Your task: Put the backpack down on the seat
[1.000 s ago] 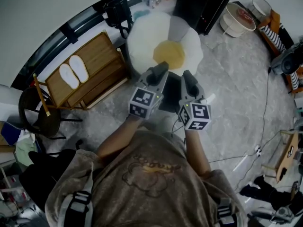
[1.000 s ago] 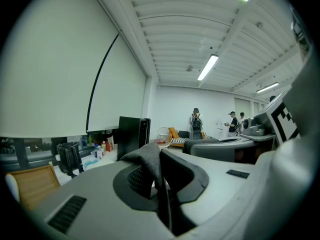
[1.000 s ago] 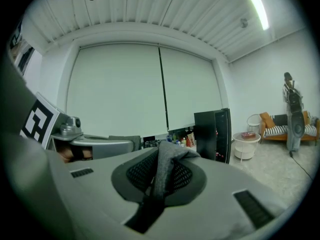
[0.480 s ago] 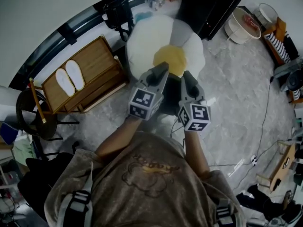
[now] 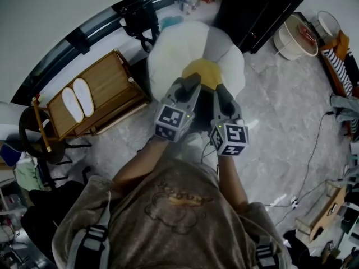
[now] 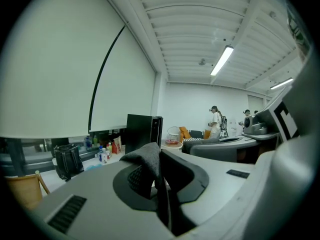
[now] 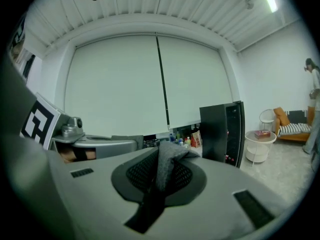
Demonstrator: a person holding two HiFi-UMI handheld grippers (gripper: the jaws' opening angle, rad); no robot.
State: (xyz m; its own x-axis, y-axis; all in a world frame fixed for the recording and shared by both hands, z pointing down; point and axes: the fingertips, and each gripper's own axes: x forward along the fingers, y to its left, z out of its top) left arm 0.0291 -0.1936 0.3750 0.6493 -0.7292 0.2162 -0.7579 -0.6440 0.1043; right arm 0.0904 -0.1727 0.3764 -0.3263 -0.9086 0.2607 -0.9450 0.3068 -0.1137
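My left tool (image 6: 159, 156) and right tool (image 7: 159, 173) were nearly closed, each clamping a grey backpack strap (image 6: 145, 158) at the seat's (image 5: 168, 49) six o'clock.

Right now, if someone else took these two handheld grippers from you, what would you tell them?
Left gripper: shut on a grey strap.
Right gripper: shut on another grey strap.
The dark backpack hangs under both, at the near edge of the egg-shaped seat cushion.
Done: backpack picked up, carried to the seat.
Left: lower it onto the cushion, open both jaws.
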